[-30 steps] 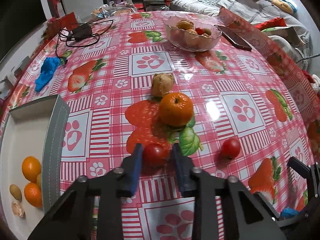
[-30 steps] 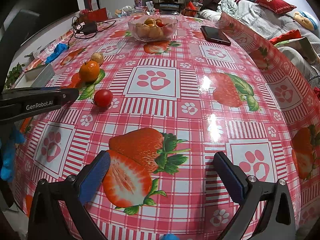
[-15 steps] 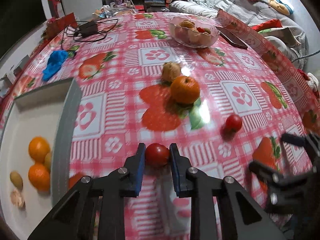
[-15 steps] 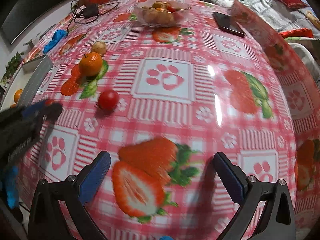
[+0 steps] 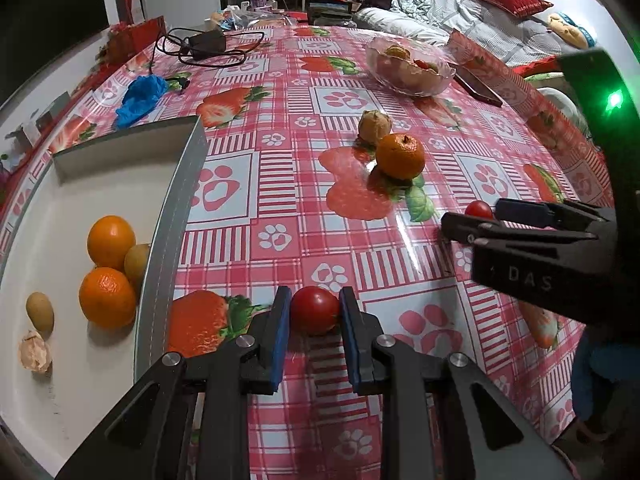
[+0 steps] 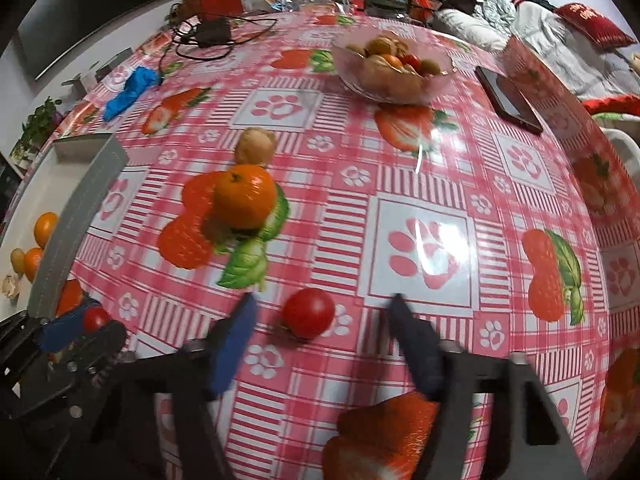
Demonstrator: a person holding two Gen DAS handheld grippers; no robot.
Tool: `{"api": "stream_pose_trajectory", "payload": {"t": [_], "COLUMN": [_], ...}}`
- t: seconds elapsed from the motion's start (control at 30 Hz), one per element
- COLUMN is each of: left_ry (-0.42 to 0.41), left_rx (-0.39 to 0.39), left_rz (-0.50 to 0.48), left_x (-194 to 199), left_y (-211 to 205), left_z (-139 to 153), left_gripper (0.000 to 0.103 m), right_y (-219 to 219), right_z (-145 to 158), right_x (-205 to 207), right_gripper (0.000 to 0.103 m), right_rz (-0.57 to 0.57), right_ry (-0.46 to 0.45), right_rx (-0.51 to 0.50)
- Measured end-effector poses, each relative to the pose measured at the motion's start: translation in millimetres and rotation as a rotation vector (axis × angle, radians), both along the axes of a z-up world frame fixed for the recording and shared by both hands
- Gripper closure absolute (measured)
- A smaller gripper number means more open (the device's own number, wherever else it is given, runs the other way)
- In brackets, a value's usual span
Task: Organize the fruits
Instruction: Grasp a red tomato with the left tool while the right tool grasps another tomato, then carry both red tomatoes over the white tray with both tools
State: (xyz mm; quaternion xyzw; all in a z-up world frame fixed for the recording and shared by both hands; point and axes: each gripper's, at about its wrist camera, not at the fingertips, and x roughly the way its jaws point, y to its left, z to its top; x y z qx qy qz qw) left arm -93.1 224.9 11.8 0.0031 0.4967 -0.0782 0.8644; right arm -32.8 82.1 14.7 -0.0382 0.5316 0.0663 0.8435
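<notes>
On the table point(image 5: 280, 184), covered in a red checked cloth printed with strawberries and paw marks, two small red tomatoes are in play. One tomato point(image 5: 314, 310) sits clamped between the blue pads of the left claw point(image 5: 314, 316), which is narrowed onto it just beside the grey wall of the white tray point(image 5: 168, 216); the right wrist view shows the same fruit point(image 6: 95, 318) pinched at the lower left. The second tomato point(image 6: 308, 313) lies on the cloth between the spread fingers of the right claw point(image 6: 320, 312), which stands wide with neither pad touching it; that view is motion-blurred. From the left wrist view this tomato point(image 5: 479, 210) peeks out just beyond the right claw's tips.

Inside the tray I count two oranges point(image 5: 108, 268) touching each other, two small brownish-green fruits point(image 5: 39, 311), one of them tucked against the oranges and the wall, and one pale papery husk point(image 5: 35, 350).

Loose on the cloth farther out are one orange point(image 5: 400, 156) and, touching it behind, one wrinkled tan fruit point(image 5: 374, 126). One glass bowl point(image 5: 410, 66) of mixed fruit stands toward the far side, with one dark phone point(image 6: 508, 98) near it. One crumpled blue glove point(image 5: 140, 94) and one black adapter with its cable point(image 5: 204, 46) lie on the far left.
</notes>
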Motion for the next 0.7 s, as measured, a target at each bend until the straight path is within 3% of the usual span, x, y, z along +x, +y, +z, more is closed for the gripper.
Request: {"api": "stream_pose_trajectory", "payload": {"t": [0.03,0.07,0.3,0.7], "left_ry": [0.000,0.003,0.000,-0.077], "left_rx": [-0.003,-0.011,-0.053,-0.091], "left_rz": [0.001,0.002,0.031,0.033], "left_x": [0.3,0.5,-11.5,-41.7], "left_y": [0.5,1.5,13.4,36.6], "left_z": [0.0,0.2,9.4,55.4], "left_gripper": [0.077,0.077,0.077,0.077], "right_y": [1.0,0.2,-38.1,-39.3], "right_z": [1.2,2.3,10.9,44.9], "right_x": [0.5,-0.2,-18.2,-49.4], "right_gripper": [0.069,0.078,0.079,0.079], "right_rz": [0.003,0.004,-0.051,-0.035], "right_ry": [-0.003,-0.005,0.022,-0.015], "right_rx": [0.004,0.009,0.229,0.269]}}
